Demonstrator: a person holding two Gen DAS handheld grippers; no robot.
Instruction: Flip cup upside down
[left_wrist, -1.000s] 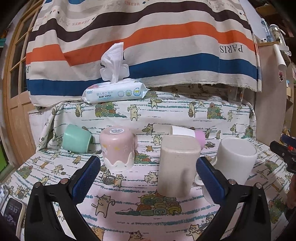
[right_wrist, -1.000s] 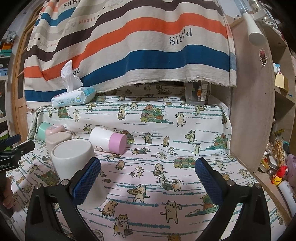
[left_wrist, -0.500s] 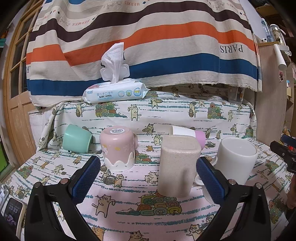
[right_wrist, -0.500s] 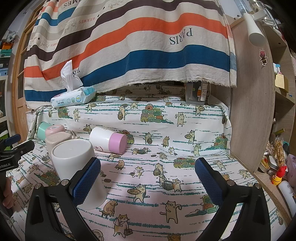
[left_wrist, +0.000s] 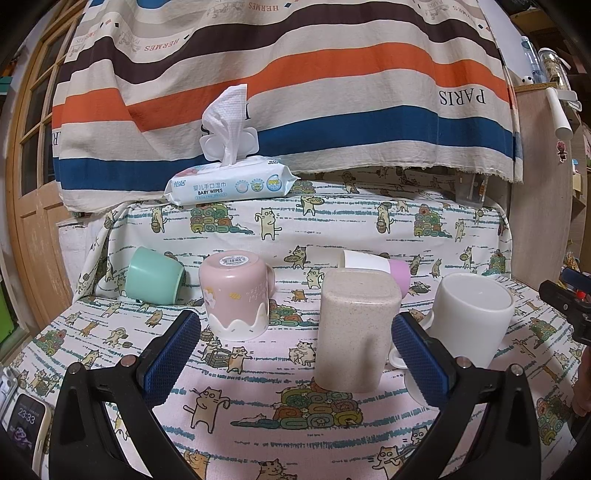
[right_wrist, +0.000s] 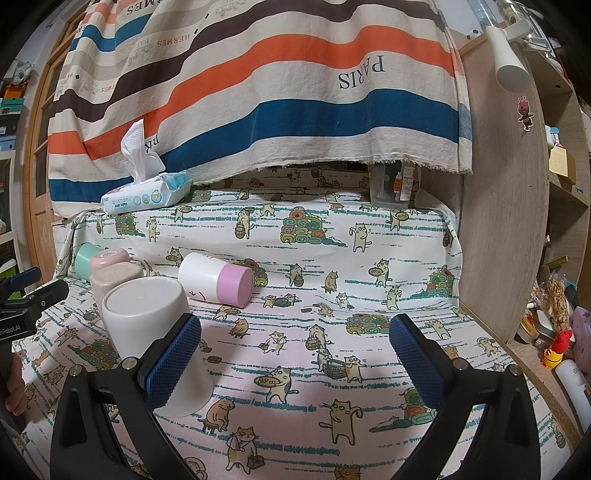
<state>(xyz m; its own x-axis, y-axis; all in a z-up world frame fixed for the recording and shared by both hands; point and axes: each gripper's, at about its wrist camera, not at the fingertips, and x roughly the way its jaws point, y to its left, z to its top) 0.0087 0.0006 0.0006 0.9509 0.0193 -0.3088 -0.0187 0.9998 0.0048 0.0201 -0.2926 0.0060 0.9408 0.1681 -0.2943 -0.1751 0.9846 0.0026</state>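
Several cups stand on the cat-print cloth. In the left wrist view a pink cup (left_wrist: 234, 293), a beige speckled cup (left_wrist: 356, 328) and a white mug (left_wrist: 471, 317) stand upside down. A mint cup (left_wrist: 153, 275) and a white cup with a pink base (left_wrist: 373, 264) lie on their sides behind them. My left gripper (left_wrist: 295, 354) is open and empty, in front of the pink and beige cups. My right gripper (right_wrist: 295, 358) is open and empty, with the white mug (right_wrist: 147, 317) by its left finger and the white-and-pink cup (right_wrist: 216, 278) farther back.
A pack of baby wipes (left_wrist: 231, 184) sits on the raised ledge under the striped curtain (left_wrist: 295, 92). A wooden shelf side (right_wrist: 506, 221) stands at the right. A phone (left_wrist: 24, 421) lies at the near left edge. A clear container (right_wrist: 393, 186) sits at the back right.
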